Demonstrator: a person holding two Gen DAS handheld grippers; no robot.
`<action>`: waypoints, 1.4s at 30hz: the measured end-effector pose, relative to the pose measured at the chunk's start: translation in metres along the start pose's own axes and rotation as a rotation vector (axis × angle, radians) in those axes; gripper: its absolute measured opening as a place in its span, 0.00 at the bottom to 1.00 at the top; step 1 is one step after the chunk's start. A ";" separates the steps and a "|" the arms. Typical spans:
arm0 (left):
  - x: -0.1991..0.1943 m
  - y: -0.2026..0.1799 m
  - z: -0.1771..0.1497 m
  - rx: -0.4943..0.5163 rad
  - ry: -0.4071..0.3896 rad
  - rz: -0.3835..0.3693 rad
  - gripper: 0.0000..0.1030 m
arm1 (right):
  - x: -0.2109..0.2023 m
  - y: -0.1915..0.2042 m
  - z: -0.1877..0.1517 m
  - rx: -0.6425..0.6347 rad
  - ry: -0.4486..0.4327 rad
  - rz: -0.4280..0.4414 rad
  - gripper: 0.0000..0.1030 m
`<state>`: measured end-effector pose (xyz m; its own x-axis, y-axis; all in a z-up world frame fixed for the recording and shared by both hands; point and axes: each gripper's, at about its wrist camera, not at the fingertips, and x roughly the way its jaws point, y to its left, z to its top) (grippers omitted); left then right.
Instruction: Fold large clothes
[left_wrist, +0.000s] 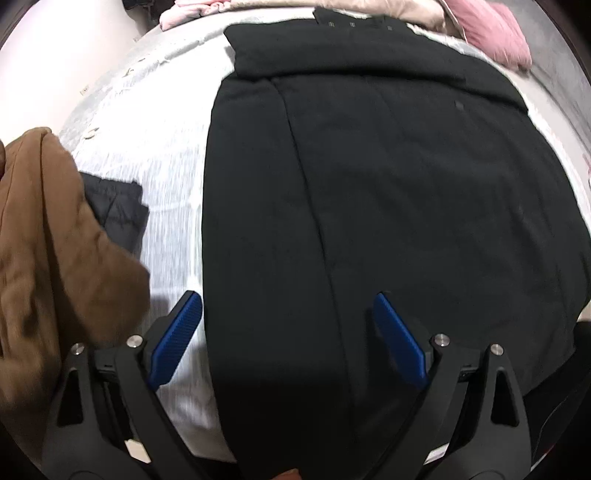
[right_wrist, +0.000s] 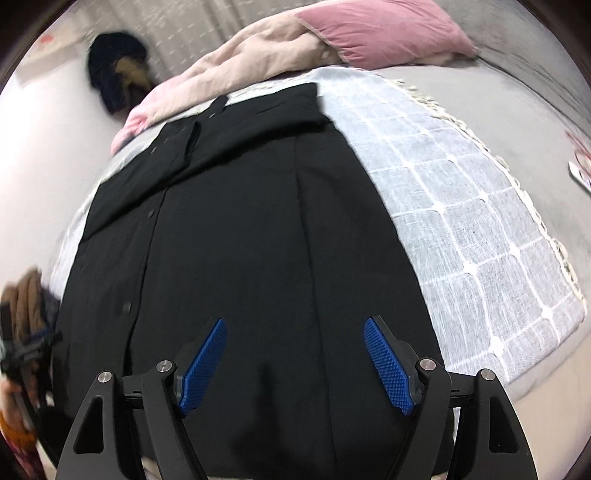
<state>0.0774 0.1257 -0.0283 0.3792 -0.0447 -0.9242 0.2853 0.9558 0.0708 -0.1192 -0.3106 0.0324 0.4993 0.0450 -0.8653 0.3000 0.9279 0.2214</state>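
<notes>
Black garment (left_wrist: 388, 206) lies flat, partly folded, on the pale checked cloth (right_wrist: 461, 206) over the bed, beneath my left gripper (left_wrist: 288, 314) and right gripper (right_wrist: 293, 339), both spread wide and holding nothing.

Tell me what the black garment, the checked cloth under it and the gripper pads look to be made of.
Black garment: matte woven fabric, probably; smooth, buttoned.
Checked cloth: thin, gauzy weave, possibly cotton or linen; raised white grid, fringed edge.
Gripper pads: blue, ribbed, likely rubber or plastic.

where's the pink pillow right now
The pink pillow lies at the far end of the bed, top right in both views, beside a beige blanket beyond the black garment.
</notes>
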 end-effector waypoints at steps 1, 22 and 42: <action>0.001 0.000 -0.003 0.006 0.014 0.000 0.91 | -0.001 0.001 -0.001 -0.021 0.003 -0.006 0.76; 0.011 0.026 -0.061 -0.083 0.135 -0.229 0.92 | 0.028 -0.079 -0.024 0.177 0.087 -0.055 0.82; -0.011 0.011 -0.056 -0.120 0.028 -0.291 0.18 | 0.014 -0.075 -0.056 0.286 -0.034 0.217 0.13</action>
<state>0.0276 0.1530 -0.0383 0.2718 -0.3154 -0.9092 0.2718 0.9315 -0.2419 -0.1805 -0.3584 -0.0211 0.6012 0.2130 -0.7702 0.3968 0.7571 0.5190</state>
